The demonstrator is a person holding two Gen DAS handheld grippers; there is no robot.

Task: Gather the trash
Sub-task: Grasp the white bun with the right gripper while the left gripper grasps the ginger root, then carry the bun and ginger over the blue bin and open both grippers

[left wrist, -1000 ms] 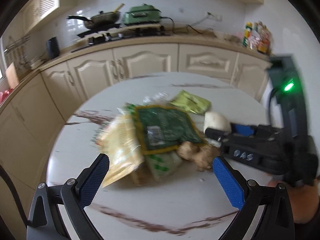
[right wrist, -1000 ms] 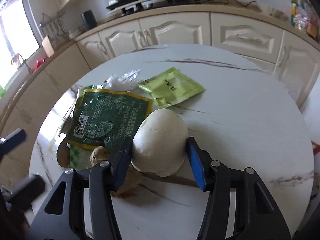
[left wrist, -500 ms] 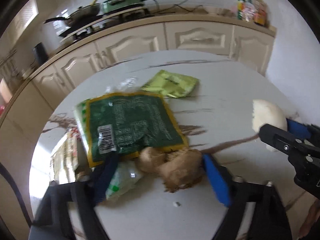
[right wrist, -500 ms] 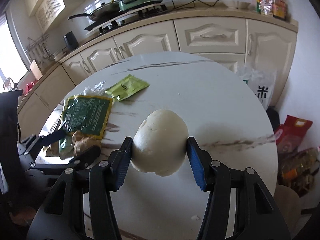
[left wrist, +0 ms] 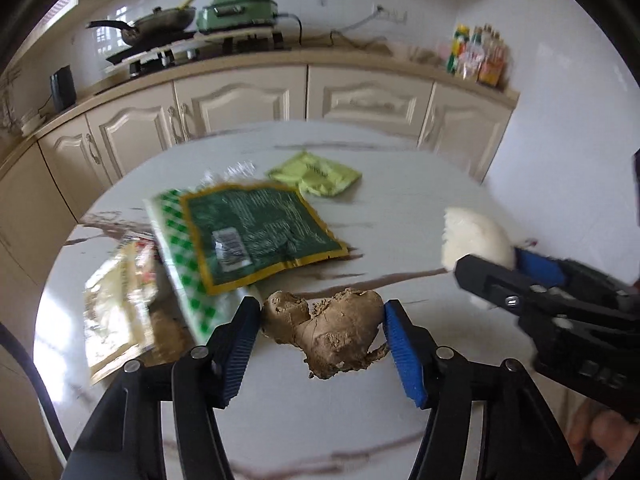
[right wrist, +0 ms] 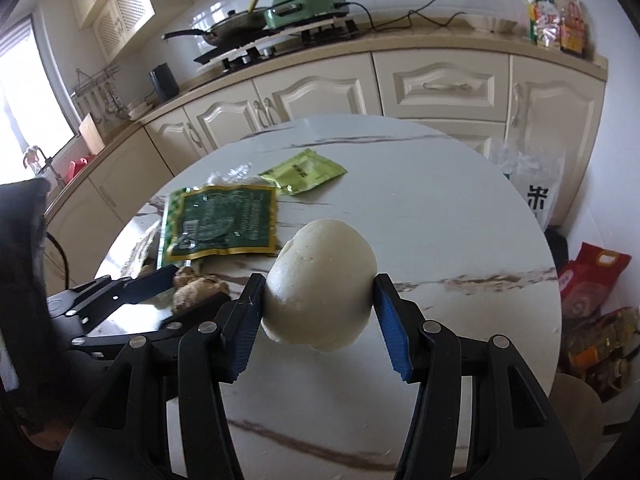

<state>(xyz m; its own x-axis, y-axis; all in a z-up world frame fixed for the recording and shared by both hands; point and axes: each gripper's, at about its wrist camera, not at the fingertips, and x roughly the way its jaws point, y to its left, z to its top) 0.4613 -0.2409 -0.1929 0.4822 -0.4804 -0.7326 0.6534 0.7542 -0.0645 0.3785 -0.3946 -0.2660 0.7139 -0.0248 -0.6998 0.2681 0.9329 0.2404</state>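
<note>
Left wrist view: left claw (left wrist: 320,326) just closed around ginger root (left wrist: 326,330); right claw (right wrist: 318,312) clamps white bun (right wrist: 320,284).

The round table (right wrist: 460,216) is white marble-look with brown veins, and at mid-left of the frame lies a dark green packet (right wrist: 224,224) edged in gold with pale print, over a green-and-white checked wrapper (left wrist: 180,264); above it sits a lime-green sachet (right wrist: 304,170). The bun (right wrist: 320,288) at centre is plain white, between blue ribbed pads (right wrist: 390,324) on black fingers, while the ginger root (left wrist: 328,328) is dull tan-brown. Along the top, the cabinets (right wrist: 440,84) are cream, the cooker (right wrist: 308,0) mint green, the pan (right wrist: 228,28) dark, and a red bag (right wrist: 592,276) glows at right.
</note>
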